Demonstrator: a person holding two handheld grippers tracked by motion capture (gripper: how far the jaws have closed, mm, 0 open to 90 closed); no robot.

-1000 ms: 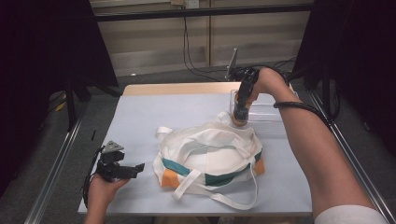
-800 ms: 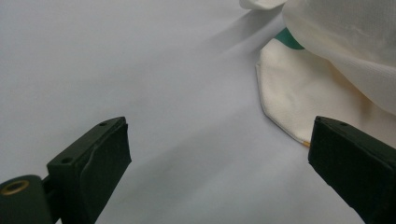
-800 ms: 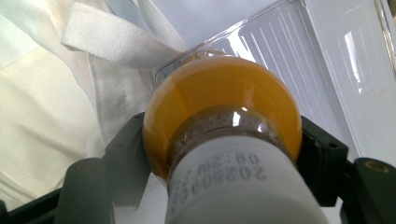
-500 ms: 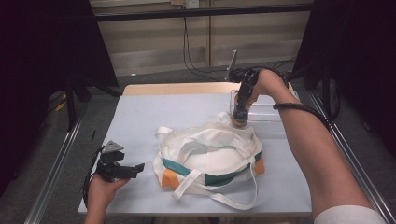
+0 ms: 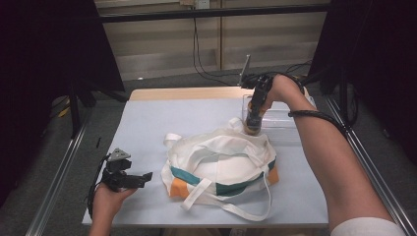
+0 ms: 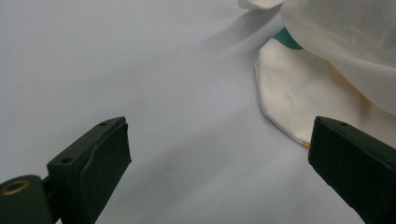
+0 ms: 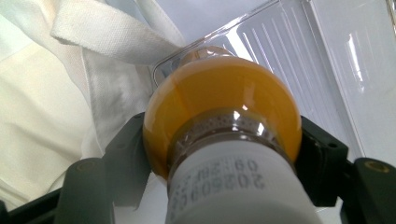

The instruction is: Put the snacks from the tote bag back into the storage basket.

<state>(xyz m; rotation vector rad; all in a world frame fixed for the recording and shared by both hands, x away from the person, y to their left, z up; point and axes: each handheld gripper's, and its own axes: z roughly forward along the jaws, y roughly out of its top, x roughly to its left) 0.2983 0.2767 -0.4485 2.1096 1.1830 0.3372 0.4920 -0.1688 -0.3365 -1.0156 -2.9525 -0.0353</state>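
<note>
Right gripper view puts the risk up close: my right gripper is clenched on a small bottle of orange liquid, the jaws pinching its rounded shoulder just under the white cap. That curved, slick surface is what worries me; I judge that any tilt on the way could let the bottle slide out between the pads. The cloth bag sits just beside it with a strap lying across the opening, so the bottle could catch the strap or land on the fabric instead of going in. The clear plastic tray is right behind, and a bump could shove it.

In the high view the bottle hangs from the right gripper at the far rim of the cloth bag, between bag and tray. My left gripper rests released near the bag's left side, holding nothing.
</note>
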